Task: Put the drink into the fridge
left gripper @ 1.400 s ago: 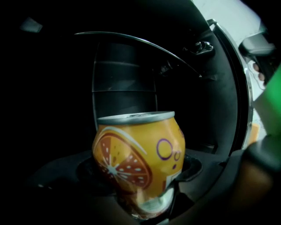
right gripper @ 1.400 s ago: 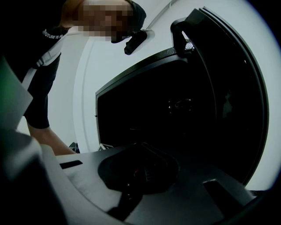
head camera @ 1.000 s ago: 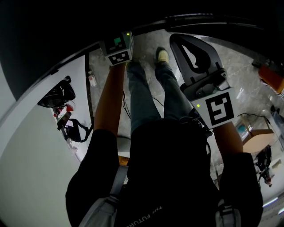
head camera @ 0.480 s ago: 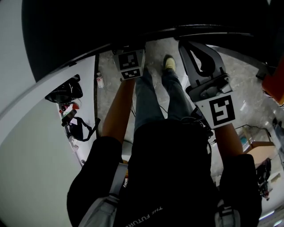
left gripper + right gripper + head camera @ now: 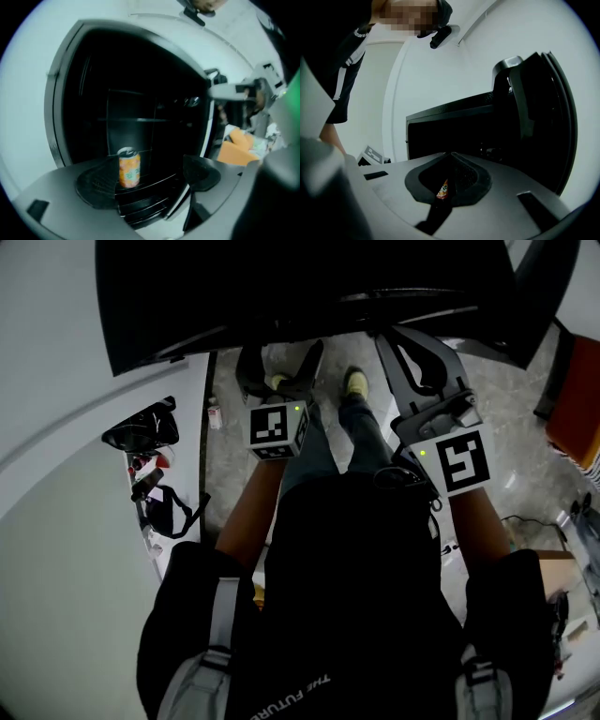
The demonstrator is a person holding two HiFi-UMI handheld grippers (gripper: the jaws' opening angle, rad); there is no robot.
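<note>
We are freeing the can, with the door to come.
Low and left of centre, the can (image 5: 129, 168) is standing upright on a shelf (image 5: 154, 185) inside the fridge (image 5: 61, 117), beyond our left gripper (image 5: 147, 180). Its jaws have just been opening and are gaping wide, touching nothing. We are judging a straight pull-back safest, so no pad is clipping the can. Our right gripper (image 5: 450, 161) is pressed together, free for the door (image 5: 543, 117) at right.

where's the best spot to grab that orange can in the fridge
Take the can around the middle of its round side, coming in level through the fridge's open front. It stands upright inside, so both sides are free to close on, while the shelf above it probably blocks a reach from the top.
</note>
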